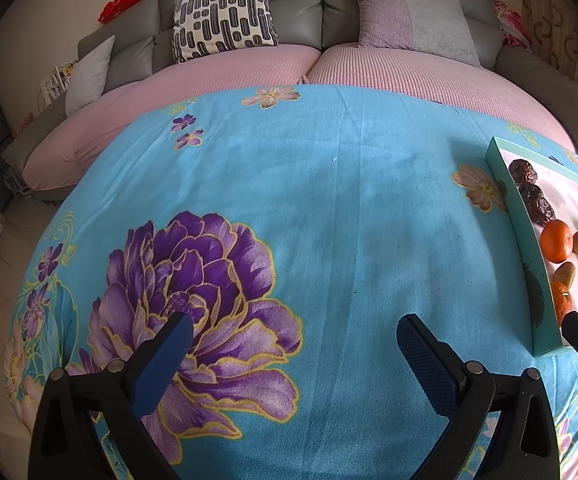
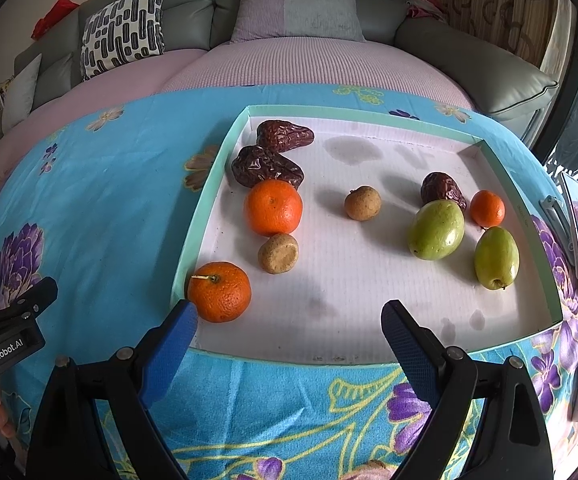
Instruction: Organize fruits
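A shallow teal-rimmed box lid (image 2: 201,224) with a white floor holds the fruit. Three oranges lie in it: one at the near left corner (image 2: 220,292), one mid-left (image 2: 273,207), a small one at the right (image 2: 487,209). Two green fruits (image 2: 436,229) (image 2: 496,257) lie at the right. Three dark red dates (image 2: 285,134) (image 2: 267,167) (image 2: 443,190) and two brown longans (image 2: 362,203) (image 2: 278,253) lie between. My right gripper (image 2: 289,320) is open over the lid's near edge. My left gripper (image 1: 295,334) is open over bare cloth, left of the lid (image 1: 529,280).
A blue floral cloth (image 1: 329,208) covers the table. Behind it stands a grey sofa (image 2: 469,56) with pink covers and patterned cushions (image 1: 225,16). The left gripper's body (image 2: 9,332) shows at the left of the right wrist view. A phone-like object (image 2: 577,236) lies at the table's right edge.
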`<state>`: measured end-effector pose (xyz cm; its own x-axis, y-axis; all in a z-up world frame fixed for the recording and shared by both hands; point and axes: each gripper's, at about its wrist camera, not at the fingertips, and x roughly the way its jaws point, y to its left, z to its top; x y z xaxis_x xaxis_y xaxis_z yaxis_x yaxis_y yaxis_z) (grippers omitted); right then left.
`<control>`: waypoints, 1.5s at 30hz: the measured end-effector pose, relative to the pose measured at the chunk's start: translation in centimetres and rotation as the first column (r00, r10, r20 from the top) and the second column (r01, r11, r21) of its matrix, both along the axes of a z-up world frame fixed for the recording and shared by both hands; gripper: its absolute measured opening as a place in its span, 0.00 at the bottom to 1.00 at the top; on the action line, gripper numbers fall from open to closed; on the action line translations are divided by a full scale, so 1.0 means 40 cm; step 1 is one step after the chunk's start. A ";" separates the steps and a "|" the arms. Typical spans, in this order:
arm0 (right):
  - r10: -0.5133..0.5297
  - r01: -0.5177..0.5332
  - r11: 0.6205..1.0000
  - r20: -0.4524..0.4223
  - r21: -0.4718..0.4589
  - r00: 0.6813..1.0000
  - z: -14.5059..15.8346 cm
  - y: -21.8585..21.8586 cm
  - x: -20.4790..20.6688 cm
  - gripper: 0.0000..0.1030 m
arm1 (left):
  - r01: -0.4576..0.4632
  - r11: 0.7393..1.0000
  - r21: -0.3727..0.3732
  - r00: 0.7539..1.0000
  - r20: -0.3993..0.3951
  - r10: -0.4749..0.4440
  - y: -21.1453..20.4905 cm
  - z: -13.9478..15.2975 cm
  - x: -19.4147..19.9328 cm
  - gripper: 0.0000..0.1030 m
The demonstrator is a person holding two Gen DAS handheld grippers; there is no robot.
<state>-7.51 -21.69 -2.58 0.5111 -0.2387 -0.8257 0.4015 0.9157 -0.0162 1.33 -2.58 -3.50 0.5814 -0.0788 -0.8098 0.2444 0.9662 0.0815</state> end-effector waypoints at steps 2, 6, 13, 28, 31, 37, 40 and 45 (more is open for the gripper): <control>0.000 0.000 1.000 -0.001 0.000 1.000 0.000 0.001 0.000 0.91 | 0.001 1.000 0.000 1.000 -0.001 -0.001 0.000 -0.001 0.000 1.00; 0.000 0.000 1.000 -0.001 0.000 1.000 0.000 0.000 0.000 0.91 | 0.001 1.000 0.000 1.000 -0.002 -0.001 0.001 -0.002 0.001 1.00; -0.001 0.001 1.000 -0.007 0.000 1.000 -0.003 0.000 -0.001 0.91 | 0.002 1.000 0.000 1.000 -0.003 -0.002 0.003 -0.003 0.003 1.00; -0.002 0.002 1.000 -0.010 0.001 1.000 -0.006 -0.002 -0.001 0.91 | 0.003 1.000 0.002 1.000 -0.008 -0.003 0.003 -0.006 0.002 1.00; -0.002 0.002 1.000 -0.010 0.001 1.000 -0.006 -0.002 -0.001 0.91 | 0.004 1.000 0.002 1.000 -0.009 -0.004 0.004 -0.006 0.001 1.00; -0.001 0.001 1.000 -0.010 0.000 1.000 -0.006 -0.002 0.000 0.91 | 0.005 1.000 0.003 1.000 -0.011 -0.005 0.004 -0.007 0.002 1.00; -0.001 0.001 1.000 -0.010 0.001 1.000 -0.006 -0.003 0.000 0.91 | 0.005 1.000 0.003 1.000 -0.011 -0.005 0.004 -0.007 0.001 1.00; -0.002 0.002 1.000 -0.010 0.002 1.000 -0.007 -0.002 0.000 0.91 | 0.006 1.000 0.004 1.000 -0.013 -0.006 0.005 -0.008 0.003 1.00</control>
